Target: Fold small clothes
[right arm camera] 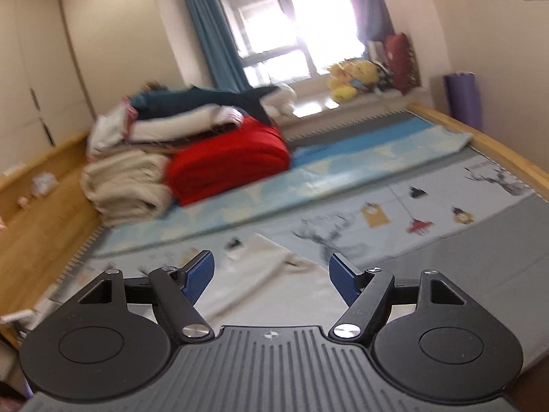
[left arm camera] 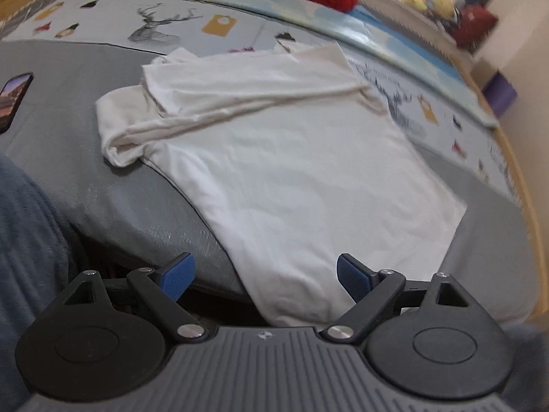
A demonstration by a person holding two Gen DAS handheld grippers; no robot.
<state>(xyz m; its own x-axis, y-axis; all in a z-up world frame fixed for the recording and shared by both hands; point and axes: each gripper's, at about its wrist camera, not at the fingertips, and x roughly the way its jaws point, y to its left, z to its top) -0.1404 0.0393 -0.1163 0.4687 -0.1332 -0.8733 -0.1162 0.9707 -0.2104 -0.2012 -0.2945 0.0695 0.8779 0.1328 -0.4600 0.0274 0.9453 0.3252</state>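
A white T-shirt (left arm camera: 274, 158) lies on the grey bed sheet (left arm camera: 113, 192), its sleeve end folded over itself toward the left and its hem hanging at the near edge. My left gripper (left arm camera: 263, 276) hovers above the near hem, open, with nothing between its blue pads (left arm camera: 178, 278). In the right wrist view a corner of the same white T-shirt (right arm camera: 271, 274) shows below my right gripper (right arm camera: 271, 276), which is open and raised above the cloth, pointing toward the far end of the bed. Nothing is held by either gripper.
A phone (left arm camera: 12, 98) lies on the sheet at the left. A printed grey mat (right arm camera: 429, 213) and a light blue blanket (right arm camera: 308, 185) cover the far side. A red folded cover (right arm camera: 230, 164), cream bedding (right arm camera: 127, 185) and piled clothes sit by the window. Wooden bed frame (right arm camera: 480, 140) borders the right.
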